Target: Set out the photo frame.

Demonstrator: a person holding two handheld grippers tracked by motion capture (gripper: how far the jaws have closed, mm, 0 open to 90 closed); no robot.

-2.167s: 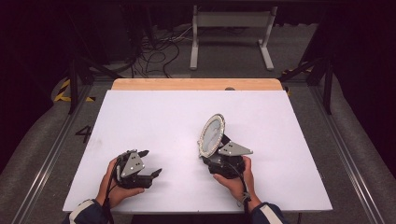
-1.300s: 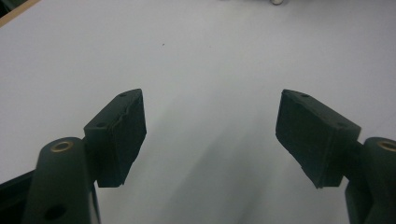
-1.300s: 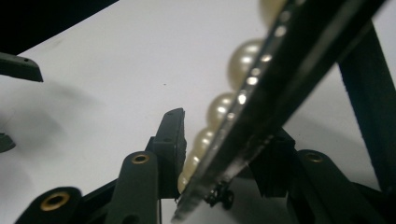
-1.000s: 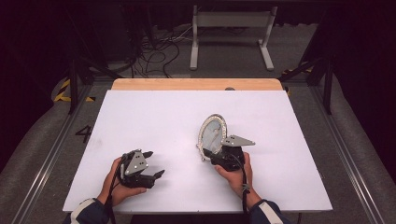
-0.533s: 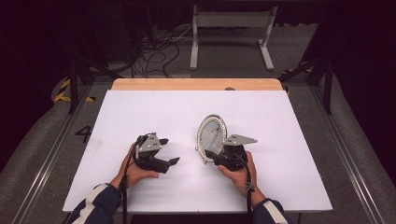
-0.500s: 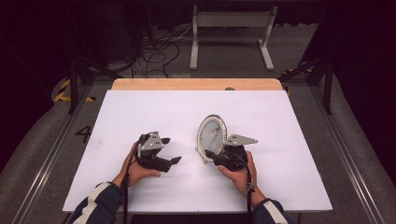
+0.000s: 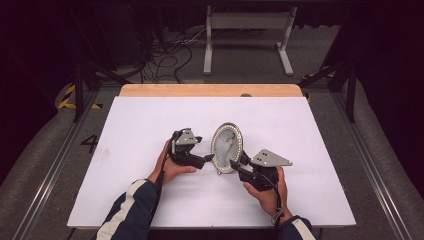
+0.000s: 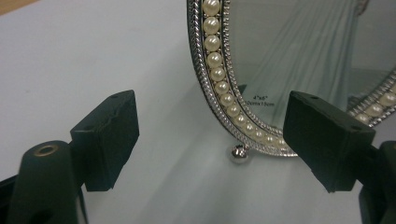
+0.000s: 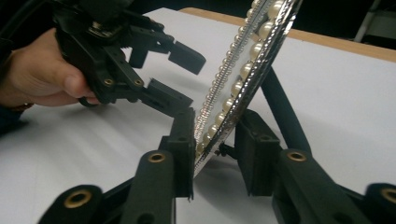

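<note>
High view, left to right: left gripper (image 7: 204, 159) near mid-table, jaws wide apart with nothing between them, tips just beside the oval pearl-rimmed picture frame (image 7: 227, 148). Frame upright at the table's middle, lower rim clamped by the right gripper (image 7: 238, 165), jaws just closing on it. Small print low on the frame's insert, too blurred in the left gripper view to read surely. Broad bare white table (image 7: 140, 125) on every side; wooden strip (image 7: 210, 90) along the far edge; dark floor with cables (image 7: 165, 50) and a grey stand (image 7: 250, 30) beyond.
</note>
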